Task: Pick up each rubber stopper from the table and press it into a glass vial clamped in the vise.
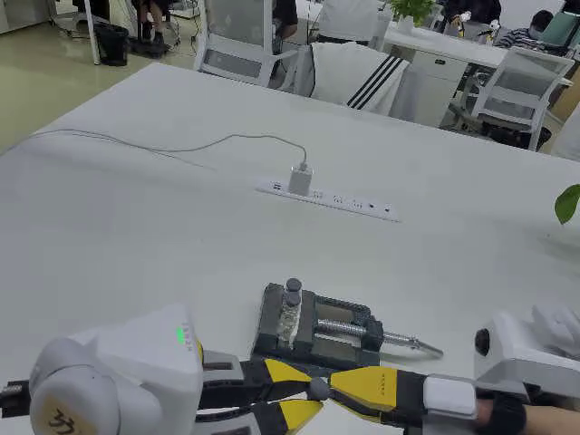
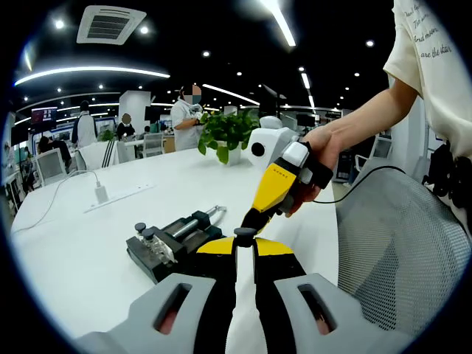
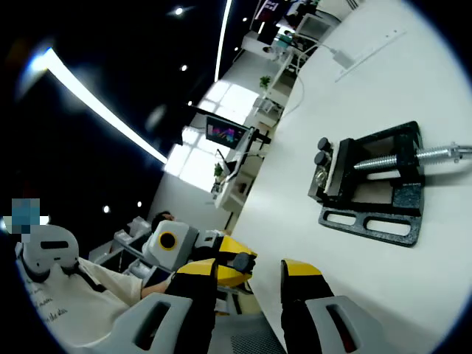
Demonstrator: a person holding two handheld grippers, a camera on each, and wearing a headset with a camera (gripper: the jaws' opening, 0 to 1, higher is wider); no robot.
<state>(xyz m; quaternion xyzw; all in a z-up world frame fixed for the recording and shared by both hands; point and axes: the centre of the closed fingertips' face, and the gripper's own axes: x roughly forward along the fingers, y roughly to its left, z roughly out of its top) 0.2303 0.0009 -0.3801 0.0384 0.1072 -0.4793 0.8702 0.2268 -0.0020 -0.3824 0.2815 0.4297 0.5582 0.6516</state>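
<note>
In the head view the left gripper [image 1: 306, 392] is cut off by the frame at 7 o'clock, and the black scrawl on its round white end cannot be read. At 6 o'clock, on the white table [image 1: 181, 227], the black vise [image 1: 313, 328] clamps glass vials [image 1: 290, 317]. The gripper views show two dark caps there, but the glass itself is too small to make out. The right gripper [image 1: 332, 388] runs out of frame at 4 o'clock. Small print on its yellow jaw in the left gripper view is illegible. In that view, cursive lettering on the person's shirt [image 2: 435, 44] at 1 o'clock is cropped, and its last line seems to read "are the star". The left gripper's jaws stand almost together, pinching a grey rubber stopper [image 1: 317, 390] at their tips, just in front of the vise. The right gripper's jaws stand clearly apart, one tip touching or just beside that stopper; I cannot tell which.
</note>
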